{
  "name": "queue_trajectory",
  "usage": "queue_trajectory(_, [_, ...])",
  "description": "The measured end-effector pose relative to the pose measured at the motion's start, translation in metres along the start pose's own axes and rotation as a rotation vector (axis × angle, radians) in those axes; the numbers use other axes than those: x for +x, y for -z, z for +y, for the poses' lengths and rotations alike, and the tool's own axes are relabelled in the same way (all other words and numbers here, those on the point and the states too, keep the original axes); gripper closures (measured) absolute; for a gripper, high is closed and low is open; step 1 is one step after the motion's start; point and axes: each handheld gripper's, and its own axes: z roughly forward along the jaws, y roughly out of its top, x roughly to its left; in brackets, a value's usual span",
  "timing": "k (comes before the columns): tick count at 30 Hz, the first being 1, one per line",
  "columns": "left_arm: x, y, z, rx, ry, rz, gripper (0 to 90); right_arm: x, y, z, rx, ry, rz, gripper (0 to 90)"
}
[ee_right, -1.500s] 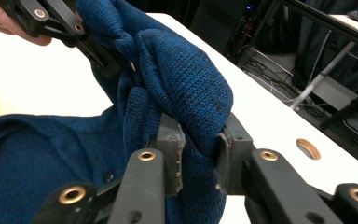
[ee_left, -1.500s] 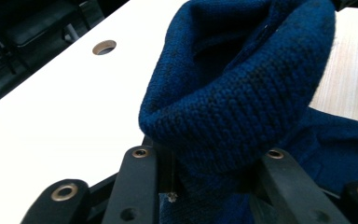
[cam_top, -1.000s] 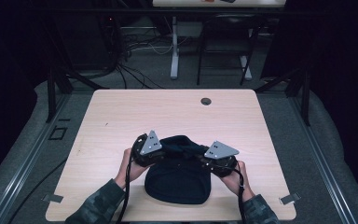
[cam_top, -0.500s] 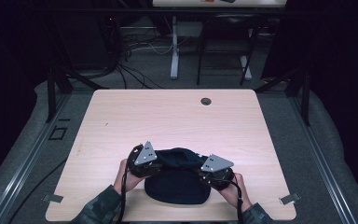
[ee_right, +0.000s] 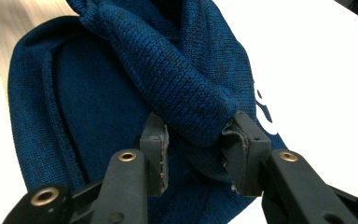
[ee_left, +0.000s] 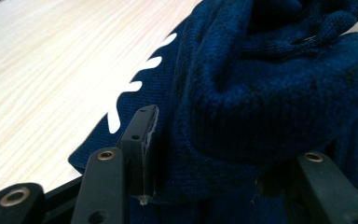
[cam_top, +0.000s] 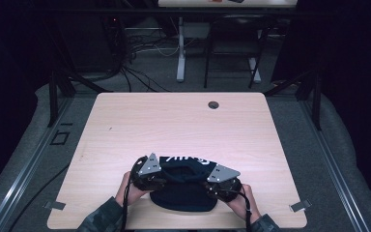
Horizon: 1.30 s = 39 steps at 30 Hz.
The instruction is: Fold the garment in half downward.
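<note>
While the knit cap (cam_top: 183,193) lies on the tabletop (cam_top: 183,125), the left claw (ee_left: 214,154), just opening, loosely straddles its rim fold; the right claw (ee_right: 198,149) pinches another fold.

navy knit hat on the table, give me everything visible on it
The navy knit hat is a dark blue ribbed knit with white lettering on its folded band. It lies flattened on the light wood table near the front edge, its rim bunched into thick folds. The left gripper has just been opening, a fold sitting between its jaws. The right gripper pinches another fold. The lettering is too cropped to read.
</note>
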Motion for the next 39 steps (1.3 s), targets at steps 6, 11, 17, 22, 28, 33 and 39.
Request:
queue_trajectory(6, [-0.004,0.000,-0.005,0.027,0.002,-0.010,47.3,0.002,-0.003,-0.003,0.025,-0.004,0.022,61.2])
queue_trajectory(11, [-0.005,0.001,-0.007,0.045,0.014,-0.020,47.0,0.003,-0.005,-0.008,0.048,-0.006,0.035,60.5])
queue_trajectory(17, [-0.005,0.006,-0.009,0.045,0.036,-0.020,44.7,0.002,-0.004,-0.008,0.048,-0.010,0.048,58.5])
queue_trajectory(22, [-0.005,0.011,-0.010,0.050,0.053,-0.012,41.5,0.003,0.000,-0.008,0.050,-0.014,0.051,57.8])
queue_trajectory(28, [-0.006,0.016,-0.012,0.059,0.068,-0.017,39.5,0.002,0.000,-0.010,0.055,-0.026,0.060,57.3])
queue_trajectory(33, [-0.007,0.024,-0.012,0.081,0.075,-0.027,35.8,0.000,0.003,-0.011,0.070,-0.034,0.068,54.9])
queue_trajectory(39, [-0.002,0.042,-0.016,0.081,0.119,-0.022,32.4,-0.005,0.021,-0.010,0.082,-0.087,0.057,48.8])
